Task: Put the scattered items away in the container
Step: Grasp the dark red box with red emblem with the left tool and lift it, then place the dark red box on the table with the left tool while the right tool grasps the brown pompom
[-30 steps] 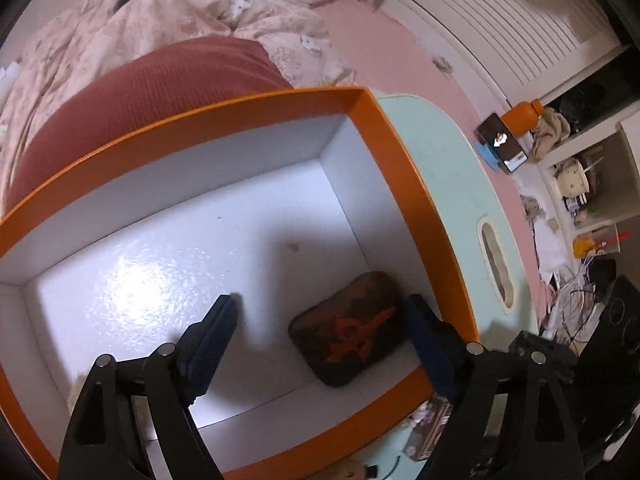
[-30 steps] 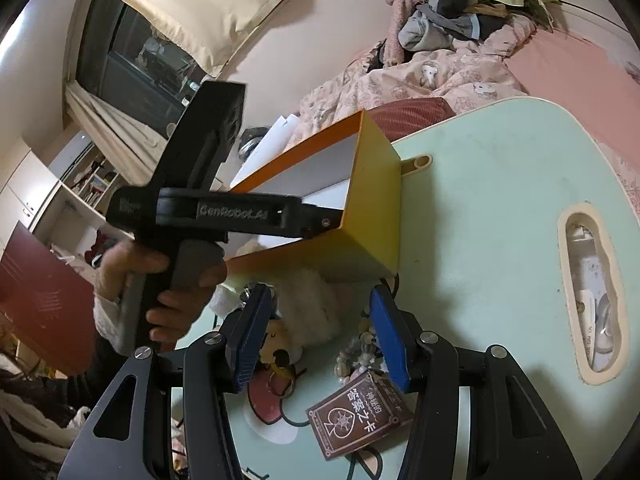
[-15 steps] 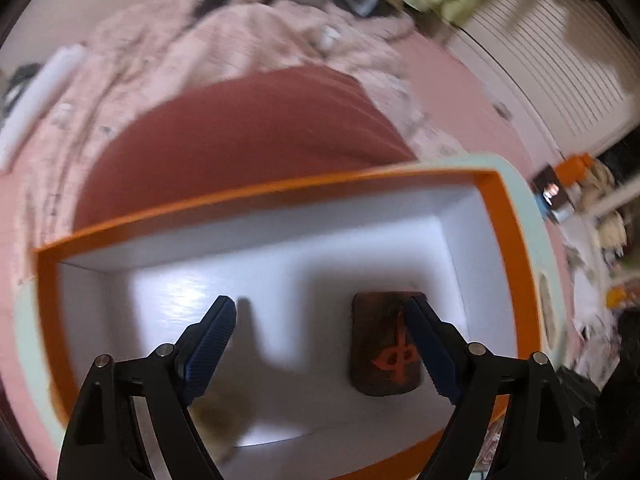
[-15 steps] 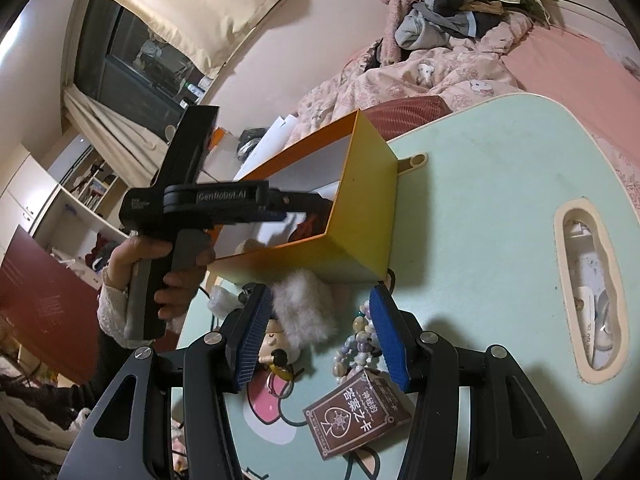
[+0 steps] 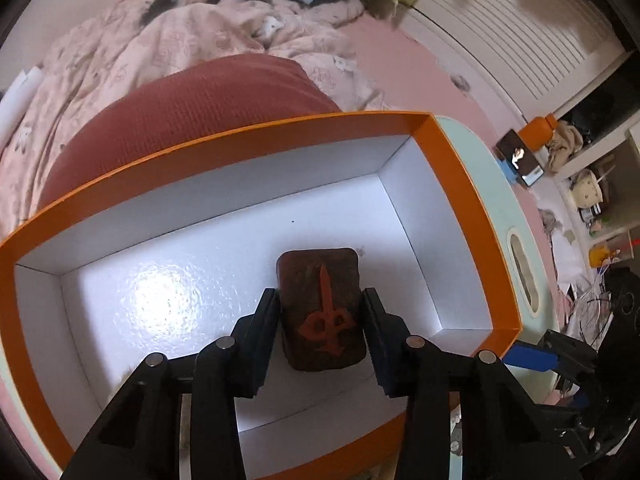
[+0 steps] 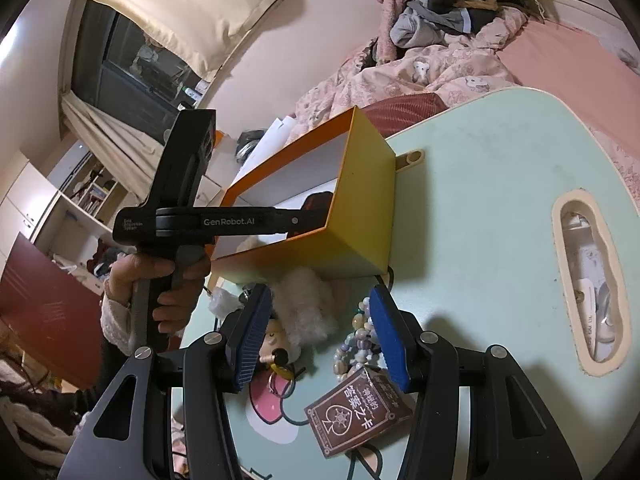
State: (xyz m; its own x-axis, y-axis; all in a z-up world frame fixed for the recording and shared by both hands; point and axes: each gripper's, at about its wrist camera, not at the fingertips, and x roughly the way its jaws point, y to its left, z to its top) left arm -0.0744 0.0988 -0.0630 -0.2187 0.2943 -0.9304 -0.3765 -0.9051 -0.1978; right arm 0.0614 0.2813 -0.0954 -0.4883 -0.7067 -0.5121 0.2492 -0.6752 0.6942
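Left wrist view: a dark brown pouch (image 5: 322, 308) with an orange emblem lies on the white floor of the orange box (image 5: 472, 216), frame centre. The left gripper (image 5: 320, 316), wide open half a second ago, now has its fingers closed against the pouch's sides.

Right wrist view: only here the right gripper (image 6: 320, 336) shows, fingers open above a fluffy toy (image 6: 304, 304), a bead bracelet (image 6: 354, 344) and a card box (image 6: 358, 412) on the table (image 6: 480, 216).

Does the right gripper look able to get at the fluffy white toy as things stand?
Probably yes: the right gripper is open with the fluffy white toy between its fingers, nothing covering it; the orange box sits just behind.
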